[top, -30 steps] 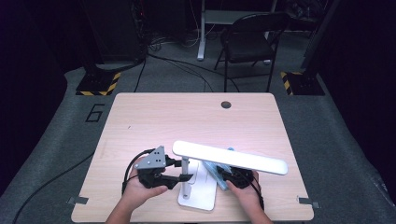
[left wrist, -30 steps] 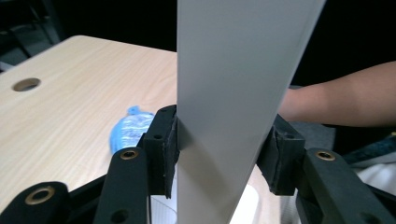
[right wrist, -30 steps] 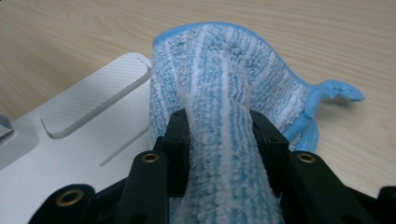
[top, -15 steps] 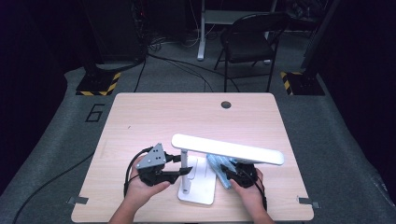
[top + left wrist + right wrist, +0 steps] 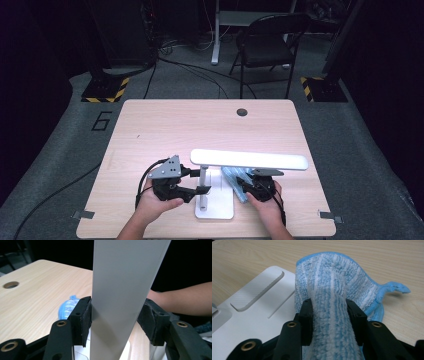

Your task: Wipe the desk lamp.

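A white desk lamp stands near the table's front edge, with a flat base, a thin post and a long head lying level above. My left gripper has its jaws on either side of the post. The jaws have just been opening, and the pads stand close beside the post without squeezing it. My right gripper is shut on a blue and white striped cloth that rests partly on the lamp base at its right edge.
The wooden table has a round cable hole at its far edge. A black chair and equipment stands sit on the floor behind it. A forearm shows beyond the post.
The lamp head has swung from slanting down to the right to nearly level. Both hands stay where they were.
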A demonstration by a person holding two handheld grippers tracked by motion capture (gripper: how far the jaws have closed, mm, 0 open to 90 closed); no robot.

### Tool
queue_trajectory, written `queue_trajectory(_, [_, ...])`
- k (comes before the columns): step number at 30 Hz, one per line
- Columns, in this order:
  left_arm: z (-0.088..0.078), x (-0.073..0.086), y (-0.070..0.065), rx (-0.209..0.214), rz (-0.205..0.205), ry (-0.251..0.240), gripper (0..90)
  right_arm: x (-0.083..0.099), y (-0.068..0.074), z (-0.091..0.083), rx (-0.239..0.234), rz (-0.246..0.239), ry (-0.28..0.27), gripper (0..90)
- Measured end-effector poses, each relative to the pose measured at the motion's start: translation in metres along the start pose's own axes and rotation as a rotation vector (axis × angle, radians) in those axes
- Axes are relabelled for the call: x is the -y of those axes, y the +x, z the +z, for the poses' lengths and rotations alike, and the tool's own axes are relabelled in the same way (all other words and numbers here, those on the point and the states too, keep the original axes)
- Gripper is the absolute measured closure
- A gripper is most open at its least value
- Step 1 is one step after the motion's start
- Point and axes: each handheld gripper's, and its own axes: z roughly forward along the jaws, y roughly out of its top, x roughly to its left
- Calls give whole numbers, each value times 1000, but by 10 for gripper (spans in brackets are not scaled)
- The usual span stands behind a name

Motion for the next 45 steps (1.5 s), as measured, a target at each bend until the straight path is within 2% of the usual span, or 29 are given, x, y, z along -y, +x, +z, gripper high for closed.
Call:
queue_trajectory(3, [5, 0, 0, 31, -1, 16, 450, 1, -1, -1, -4, 1, -2, 627])
queue_trajectory(9, [15, 1, 1, 50, 21, 54, 453, 3, -2, -5, -1, 5, 0, 626])
queue_trajectory(12, [16, 2, 2, 108, 30, 49, 453, 4, -3, -6, 7, 5, -1, 626])
queue_trajectory(15, [17, 2, 3, 123, 29, 51, 491, 5, -4, -8, 9, 13, 0, 625])
queue_trajectory(18, [19, 1, 1, 109, 45, 50, 503, 6, -5, -10, 11, 12, 0, 624])
queue_trajectory(20, [20, 0, 1, 84, 55, 47, 509, 7, -5, -11, 16, 18, -4, 624])
queue_trajectory(24, [21, -1, 0, 27, 72, 47, 518, 8, -6, -13, 28, 26, -1, 625])
queue_trajectory(27, [21, -2, 1, -38, 75, 47, 524, 7, -6, -13, 36, 36, -7, 625])
queue_trajectory(28, [21, -2, 1, -56, 69, 45, 524, 7, -7, -13, 32, 22, -14, 627])
queue_trajectory(30, [20, -1, 1, -89, 53, 41, 525, 5, -7, -12, 24, 32, -4, 633])
queue_trajectory(32, [18, -1, 2, -122, 37, 41, 525, 3, -6, -12, 8, 22, 14, 635])
queue_trajectory(35, [16, 1, 4, -163, 22, 29, 525, 3, 1, -13, 1, 16, 29, 637])
queue_trajectory(38, [15, 2, 5, -160, 18, 31, 525, 5, 13, -12, -15, 4, 49, 645])
queue_trajectory(41, [14, 4, 6, -149, 17, 21, 525, 6, 24, -10, -8, -32, 63, 656])
queue_trajectory(43, [14, 4, 8, -138, 11, 16, 524, 6, 28, -5, -11, -49, 80, 664])
queue_trajectory(45, [14, 4, 8, -132, 11, 16, 525, 6, 29, 1, 6, -73, 82, 669])
